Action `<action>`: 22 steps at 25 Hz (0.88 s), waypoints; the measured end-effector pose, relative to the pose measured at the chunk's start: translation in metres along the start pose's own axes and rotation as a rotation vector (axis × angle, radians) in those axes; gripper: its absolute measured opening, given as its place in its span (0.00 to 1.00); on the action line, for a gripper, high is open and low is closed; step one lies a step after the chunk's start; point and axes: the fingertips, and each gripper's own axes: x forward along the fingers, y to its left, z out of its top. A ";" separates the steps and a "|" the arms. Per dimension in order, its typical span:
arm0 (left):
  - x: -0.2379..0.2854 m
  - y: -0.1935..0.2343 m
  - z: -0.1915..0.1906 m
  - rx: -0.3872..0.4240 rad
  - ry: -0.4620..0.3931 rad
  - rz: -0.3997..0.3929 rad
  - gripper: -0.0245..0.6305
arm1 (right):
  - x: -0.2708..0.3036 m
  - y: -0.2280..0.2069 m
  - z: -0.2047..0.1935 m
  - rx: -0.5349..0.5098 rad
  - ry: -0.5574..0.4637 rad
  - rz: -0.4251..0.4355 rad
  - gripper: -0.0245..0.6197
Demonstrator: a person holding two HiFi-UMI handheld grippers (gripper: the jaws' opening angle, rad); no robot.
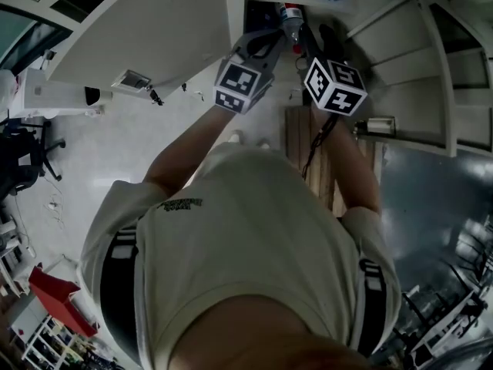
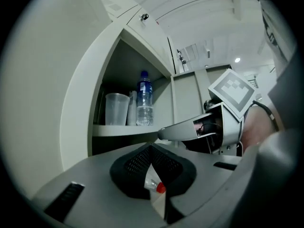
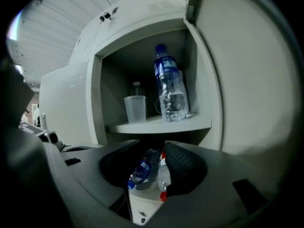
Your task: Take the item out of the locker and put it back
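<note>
An open locker compartment has a shelf (image 3: 156, 125) with a tall clear bottle with a blue cap (image 3: 170, 87) (image 2: 144, 101) standing beside a clear plastic cup (image 3: 136, 108) (image 2: 117, 109). My right gripper (image 3: 154, 151) (image 1: 314, 41) is open below the shelf's front edge, with nothing between its pads. Far below, through its gap, a blue-labelled bottle (image 3: 142, 167) and a red-capped bottle (image 3: 163, 177) lie side by side. My left gripper (image 2: 151, 150) (image 1: 279, 41) is shut on nothing, just left of the right one. The red-capped bottle (image 2: 156, 186) (image 1: 291, 18) shows beneath it.
The white locker door (image 1: 154, 29) stands swung open at the left. More shut lockers, one with a key (image 2: 143, 17), sit above and beside. On the floor are a wooden panel (image 1: 308, 145), a red box (image 1: 54, 299) and an office chair (image 1: 23, 160).
</note>
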 end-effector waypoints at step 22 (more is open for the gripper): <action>-0.085 -0.081 0.147 0.121 -0.237 -0.108 0.05 | -0.152 0.044 0.093 -0.007 -0.241 0.165 0.09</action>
